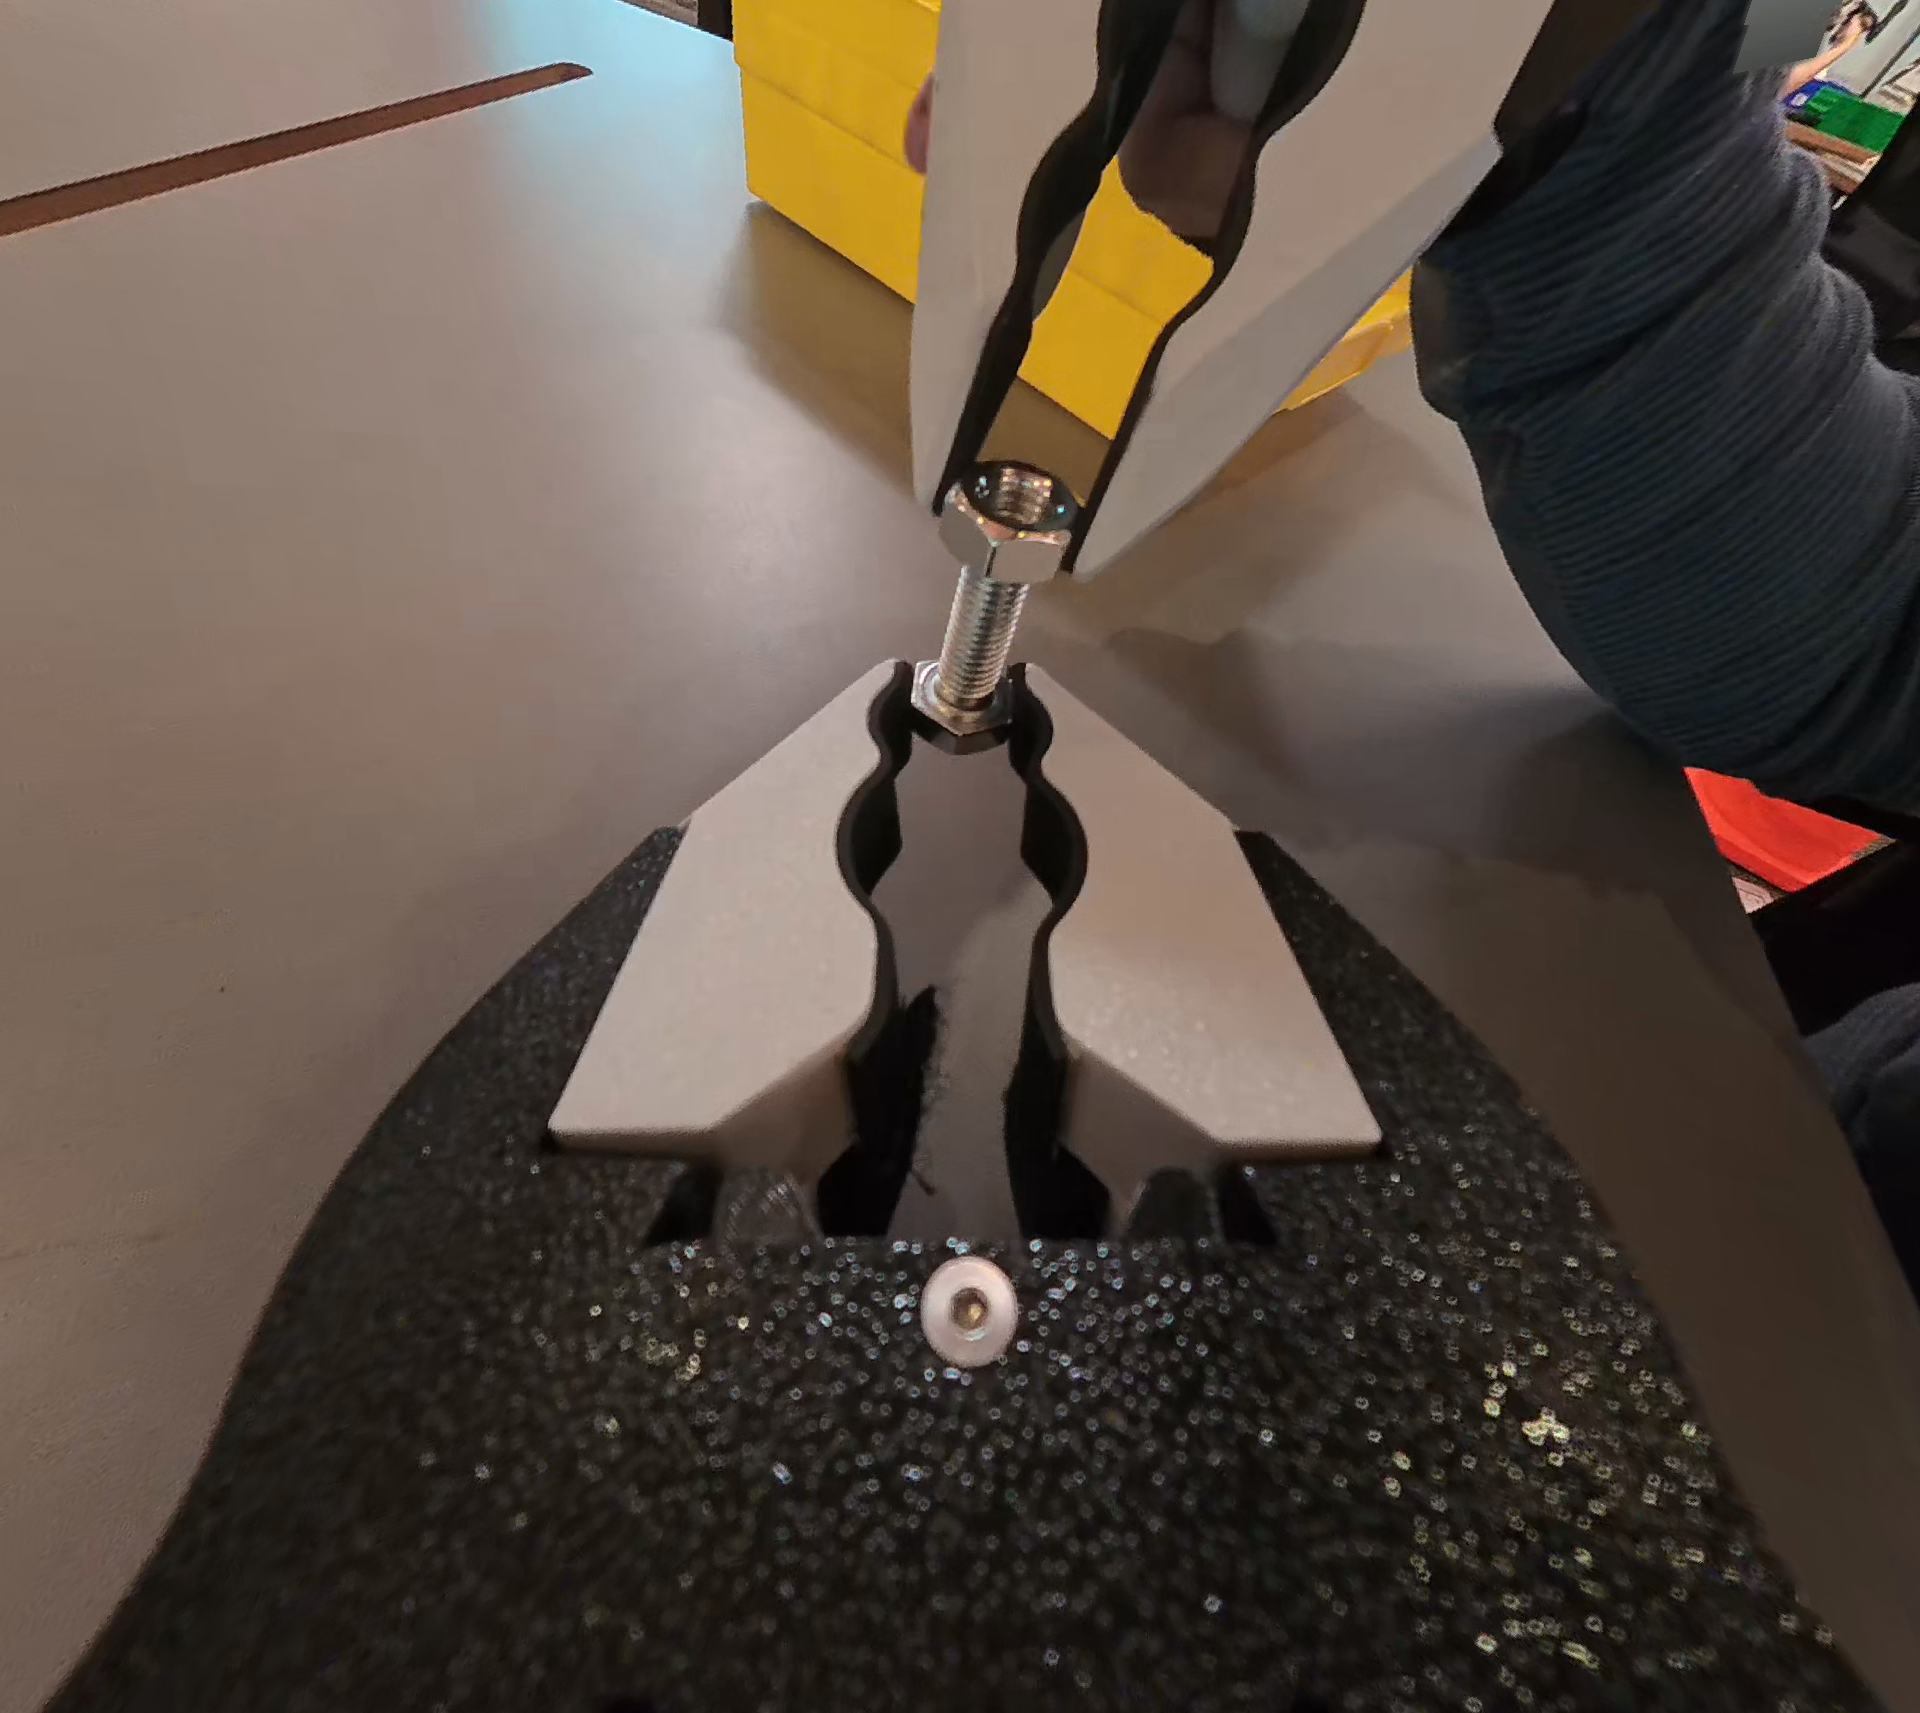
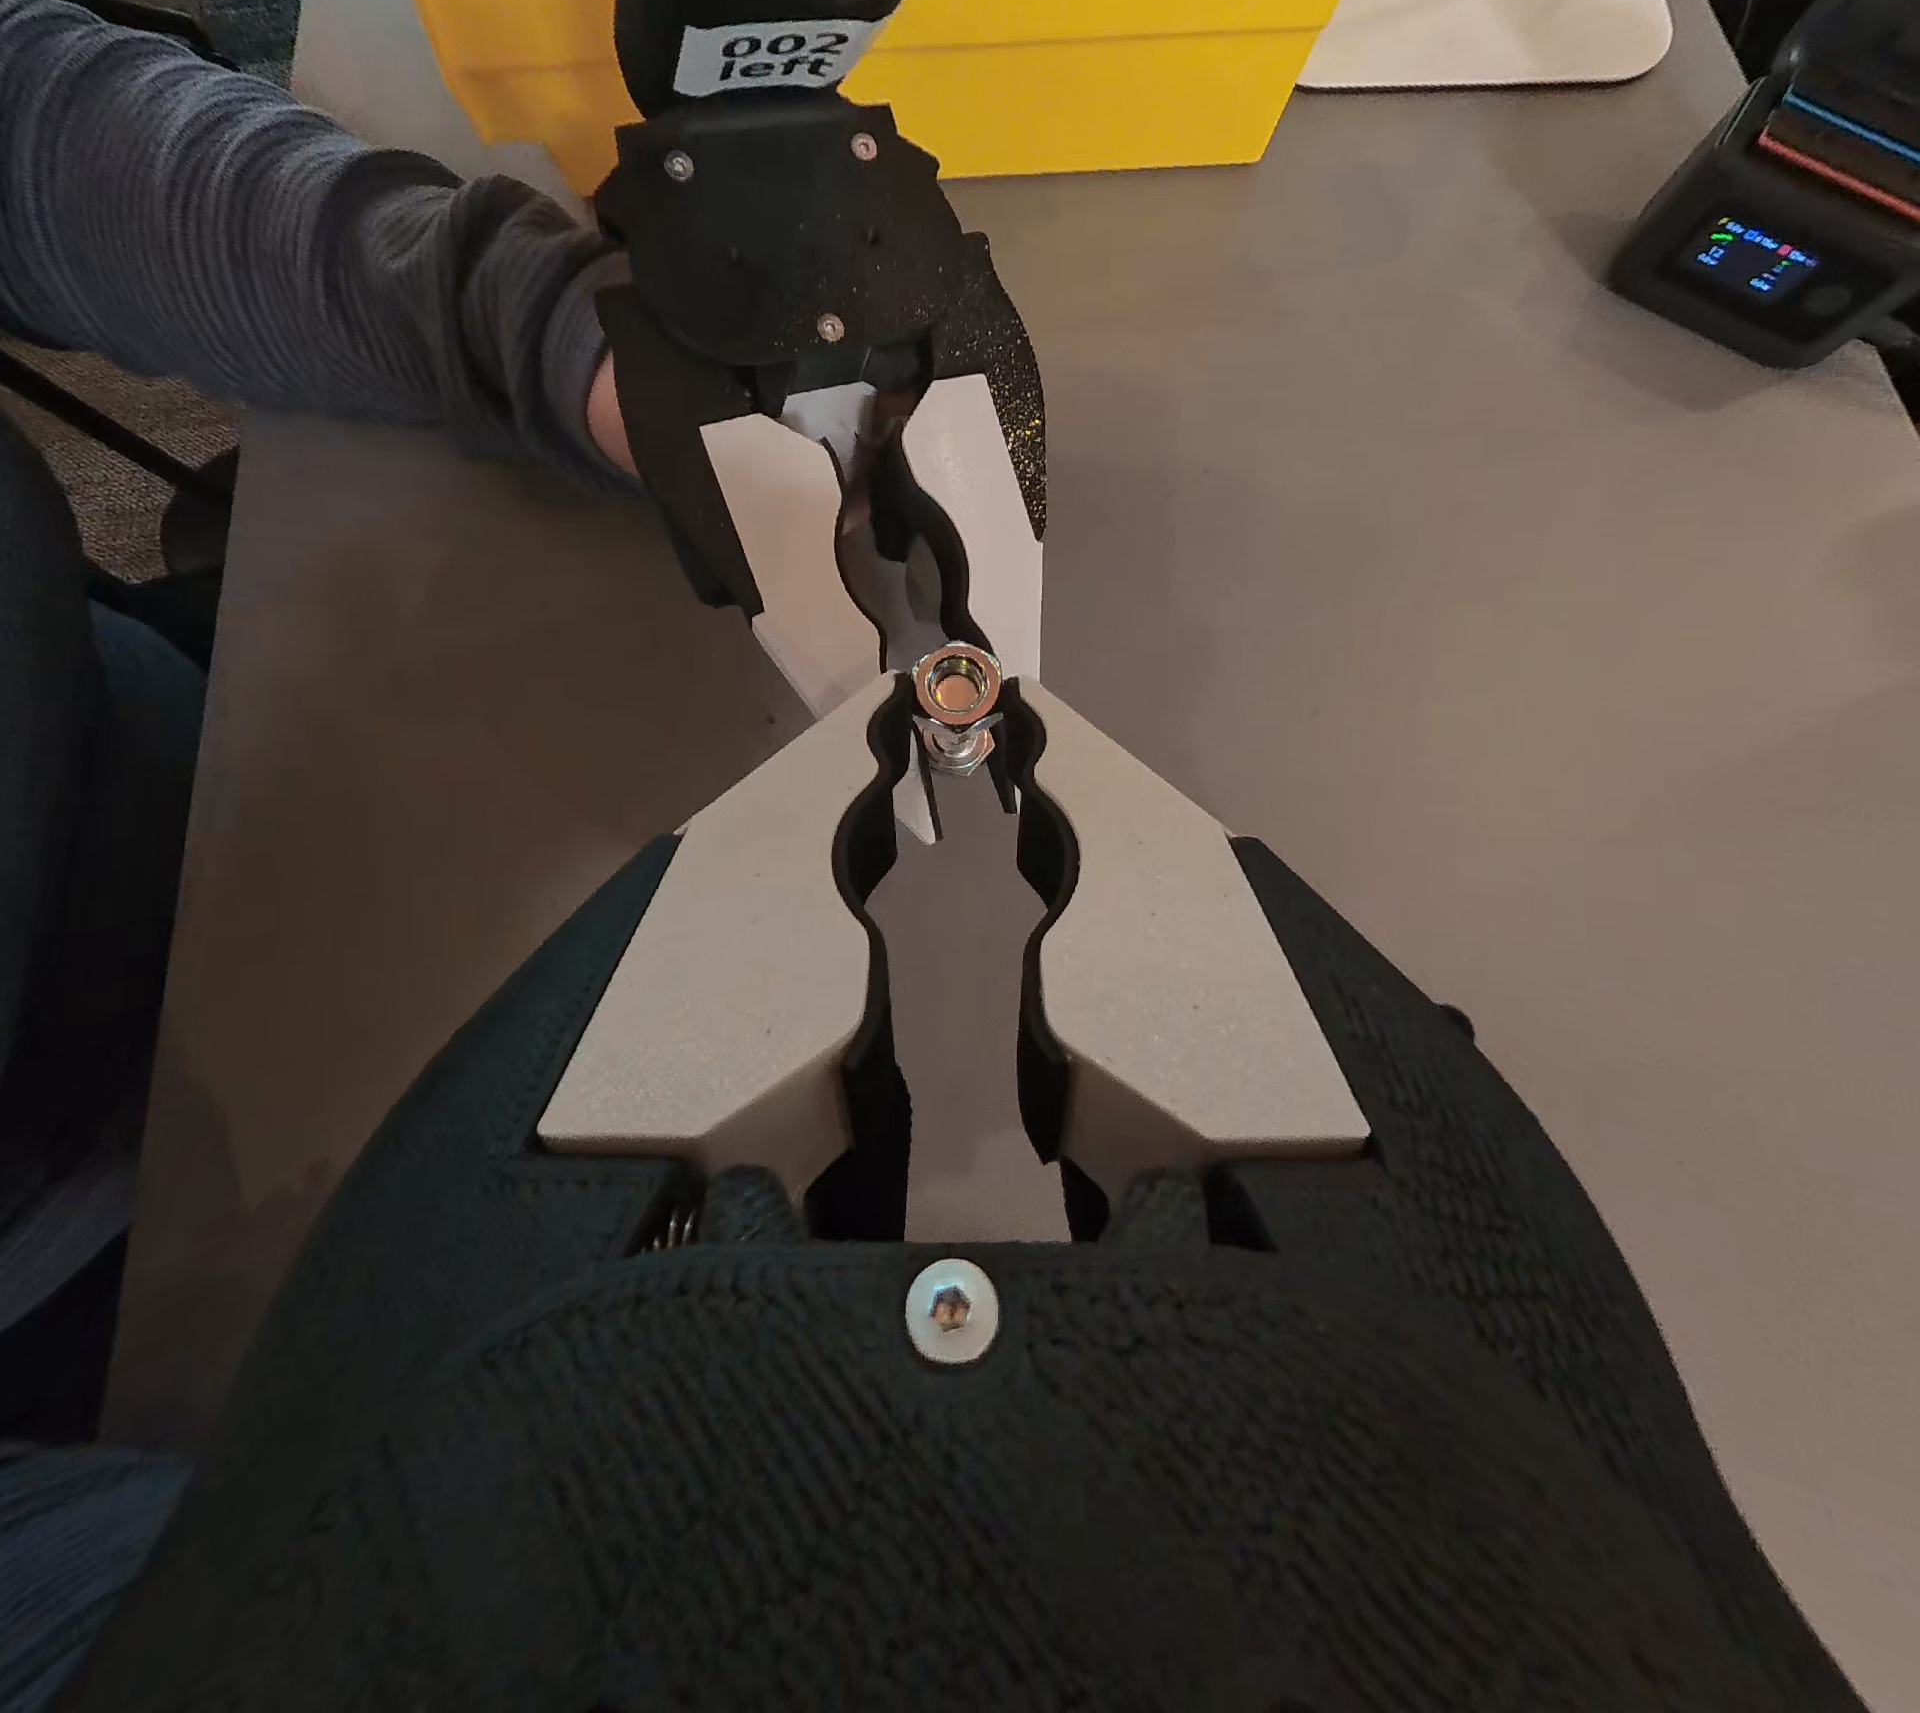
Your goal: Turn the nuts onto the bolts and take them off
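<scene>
The left tongs (image 1: 961, 707) pinch the bolt (image 1: 977, 640) by its head, shank pointing up and away. At the shank's far end the right tongs (image 1: 1013, 520) pinch the nut (image 1: 1006, 510), barely started on the thread, above the table (image 1: 416, 468). Beyond stands a yellow bin (image 1: 821, 105). A tilted nut could cross-thread; a loose pinch could drop it

Yellow bin (image 1: 831, 105) blocks behind; table (image 1: 416, 468) leftward seems open.
</scene>
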Demonstrator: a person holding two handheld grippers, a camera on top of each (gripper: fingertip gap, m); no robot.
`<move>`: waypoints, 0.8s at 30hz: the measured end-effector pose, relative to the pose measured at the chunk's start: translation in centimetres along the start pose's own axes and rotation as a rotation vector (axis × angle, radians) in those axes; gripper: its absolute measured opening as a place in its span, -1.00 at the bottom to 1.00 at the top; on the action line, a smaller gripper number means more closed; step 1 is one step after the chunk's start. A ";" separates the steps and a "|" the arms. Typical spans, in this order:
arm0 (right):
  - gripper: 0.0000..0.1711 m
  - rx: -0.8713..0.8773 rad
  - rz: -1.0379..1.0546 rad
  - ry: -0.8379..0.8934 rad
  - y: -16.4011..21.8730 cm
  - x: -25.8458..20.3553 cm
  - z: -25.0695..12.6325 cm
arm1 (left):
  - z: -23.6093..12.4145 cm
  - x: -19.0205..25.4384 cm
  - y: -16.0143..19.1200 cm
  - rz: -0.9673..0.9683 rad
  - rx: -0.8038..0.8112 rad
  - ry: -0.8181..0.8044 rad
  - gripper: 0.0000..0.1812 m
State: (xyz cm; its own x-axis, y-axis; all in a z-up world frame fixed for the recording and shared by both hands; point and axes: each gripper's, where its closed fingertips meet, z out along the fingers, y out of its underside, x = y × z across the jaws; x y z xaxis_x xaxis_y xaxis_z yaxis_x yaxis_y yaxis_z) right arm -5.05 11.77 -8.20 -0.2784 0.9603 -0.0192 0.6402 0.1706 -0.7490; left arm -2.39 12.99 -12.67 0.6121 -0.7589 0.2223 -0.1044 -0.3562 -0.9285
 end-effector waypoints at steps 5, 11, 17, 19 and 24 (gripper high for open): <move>-0.61 0.073 0.016 0.010 -1.2 0.2 -0.5 | 0.0 0.0 -0.1 -0.014 0.006 0.006 -0.82; 0.01 0.365 0.038 0.272 -2.6 2.6 -1.9 | -0.2 -0.2 -0.3 -0.035 0.027 -0.001 -0.82; 0.06 0.627 0.048 0.220 -1.1 -1.2 -0.2 | 0.0 -0.2 -0.1 -0.023 0.007 -0.006 -0.82; 0.08 0.591 0.050 0.194 -1.0 -1.5 0.6 | 0.1 -0.1 0.0 -0.015 0.000 -0.005 -0.82; 0.11 0.587 0.026 0.180 -1.5 -2.0 1.4 | 0.2 0.1 0.1 -0.008 -0.012 0.006 -0.82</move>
State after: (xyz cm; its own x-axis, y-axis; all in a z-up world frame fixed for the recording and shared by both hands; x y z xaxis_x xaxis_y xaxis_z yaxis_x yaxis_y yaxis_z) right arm -6.44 9.28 -7.95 -0.1096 0.9935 0.0316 0.1297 0.0458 -0.9905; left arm -2.21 12.97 -12.83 0.6085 -0.7591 0.2313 -0.1092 -0.3688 -0.9231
